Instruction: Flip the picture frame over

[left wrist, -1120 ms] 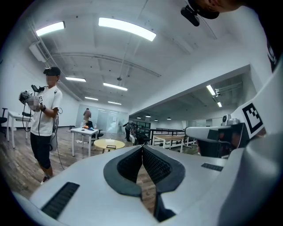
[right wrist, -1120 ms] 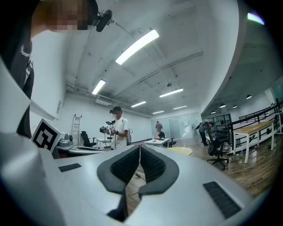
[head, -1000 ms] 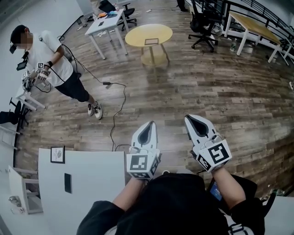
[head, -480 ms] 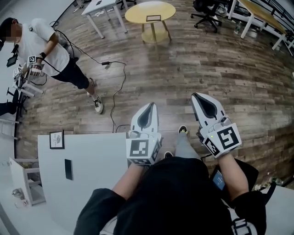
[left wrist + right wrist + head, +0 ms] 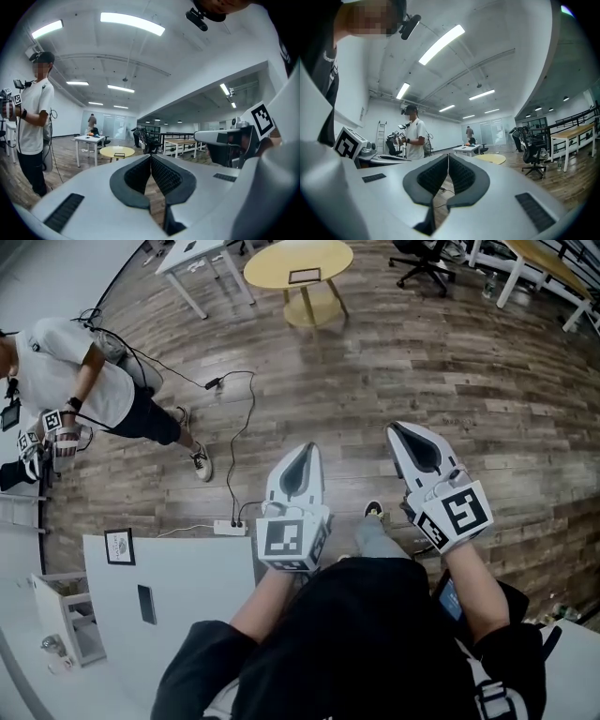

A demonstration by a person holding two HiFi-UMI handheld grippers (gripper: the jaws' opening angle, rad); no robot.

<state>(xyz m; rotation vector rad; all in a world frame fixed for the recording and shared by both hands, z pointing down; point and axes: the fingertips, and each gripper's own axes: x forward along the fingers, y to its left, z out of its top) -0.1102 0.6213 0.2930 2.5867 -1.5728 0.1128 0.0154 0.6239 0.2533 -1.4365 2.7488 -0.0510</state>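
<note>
A small black-framed picture (image 5: 119,547) lies on the white table (image 5: 202,587) at the lower left, well left of both grippers. Another dark frame (image 5: 305,276) lies on the round yellow table (image 5: 298,262) far ahead, also seen as the round table (image 5: 117,151) in the left gripper view. My left gripper (image 5: 298,454) and right gripper (image 5: 412,432) are held side by side over the wood floor, pointing forward. Both are shut with nothing between the pads, as the left gripper (image 5: 151,157) and right gripper (image 5: 448,157) views show.
A person (image 5: 84,381) with grippers stands at the left. A cable (image 5: 239,427) runs across the floor to a power strip (image 5: 230,527) by the white table's far edge. A flat black object (image 5: 146,604) lies on that table. An office chair (image 5: 427,254) and desks stand far ahead.
Both grippers have moved forward together and stayed shut. The head view has shifted: the other person sits nearer the left edge, and the power strip has come into sight.
</note>
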